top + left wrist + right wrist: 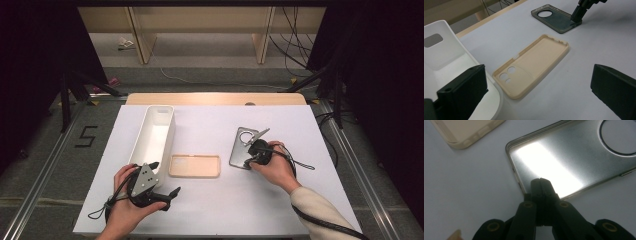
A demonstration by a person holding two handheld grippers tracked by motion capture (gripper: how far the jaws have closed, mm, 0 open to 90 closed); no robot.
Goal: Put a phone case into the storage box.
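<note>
A dark grey translucent phone case (pixel 242 145) (pixel 554 18) (pixel 574 152) with a round camera hole lies open side up, right of the table's centre. My right gripper (pixel 248 161) (pixel 575 18) (pixel 540 181) is shut, and its joined tips rest just inside the case's near end. I cannot tell if they pinch the rim. A beige phone case (pixel 195 166) (pixel 536 62) (pixel 466 130) lies open side up in the middle. My left gripper (pixel 165 177) (pixel 538 72) stands open at the front left, aimed at the beige case, with nothing between its fingers.
A long white bin (pixel 155 132) (pixel 446 52) stands at the left, right by my left gripper's left jaw. The white table top (pixel 210 210) ends close in front of both hands. Wooden shelving and loose cables stand beyond the far edge.
</note>
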